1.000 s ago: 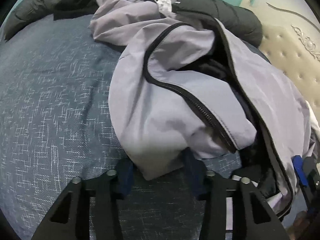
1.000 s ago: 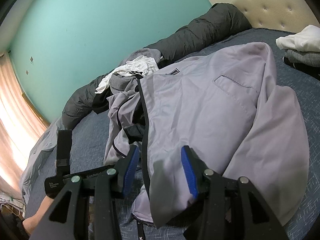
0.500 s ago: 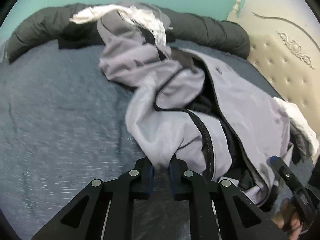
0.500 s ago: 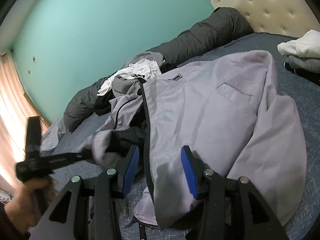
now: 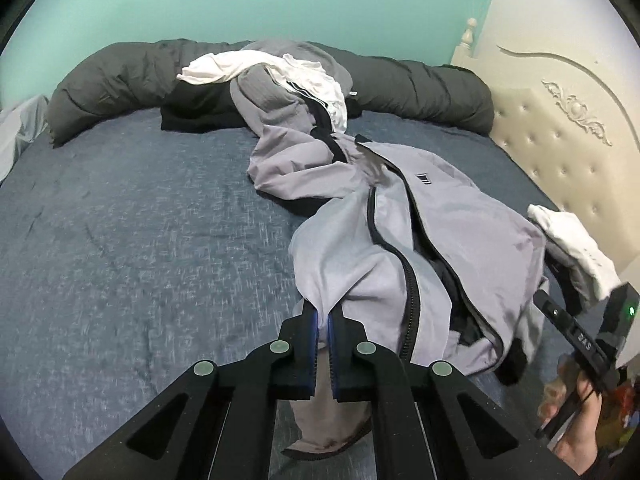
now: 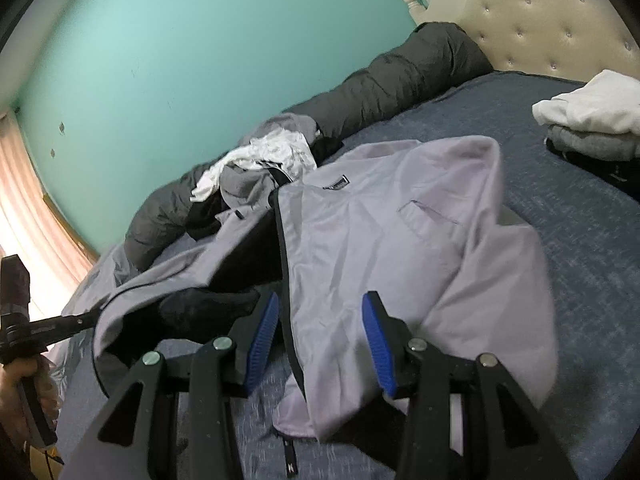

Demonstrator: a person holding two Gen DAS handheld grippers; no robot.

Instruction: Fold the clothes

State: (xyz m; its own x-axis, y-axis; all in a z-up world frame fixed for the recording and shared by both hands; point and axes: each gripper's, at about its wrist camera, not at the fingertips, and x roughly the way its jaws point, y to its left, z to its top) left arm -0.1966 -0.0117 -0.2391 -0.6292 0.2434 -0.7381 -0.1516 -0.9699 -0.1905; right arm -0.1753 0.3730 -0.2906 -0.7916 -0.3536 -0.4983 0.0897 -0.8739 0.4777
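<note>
Blue bed [image 5: 120,240], jacket hem [image 5: 348,276] in left tongs [image 5: 322,322]

Legible text, as I read it: letters resembling "BAS" on the right gripper's [image 5: 582,338] black side. Small chest badge on the grey jacket [image 5: 424,179]: I can't read it.

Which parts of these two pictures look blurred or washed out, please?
Left wrist view: the blue bedcover smears near the bottom edge, and fisheye bends the headboard. Right wrist view: the lilac jacket is softly motion-blurred, and the curtain is blown out by daylight.
</note>
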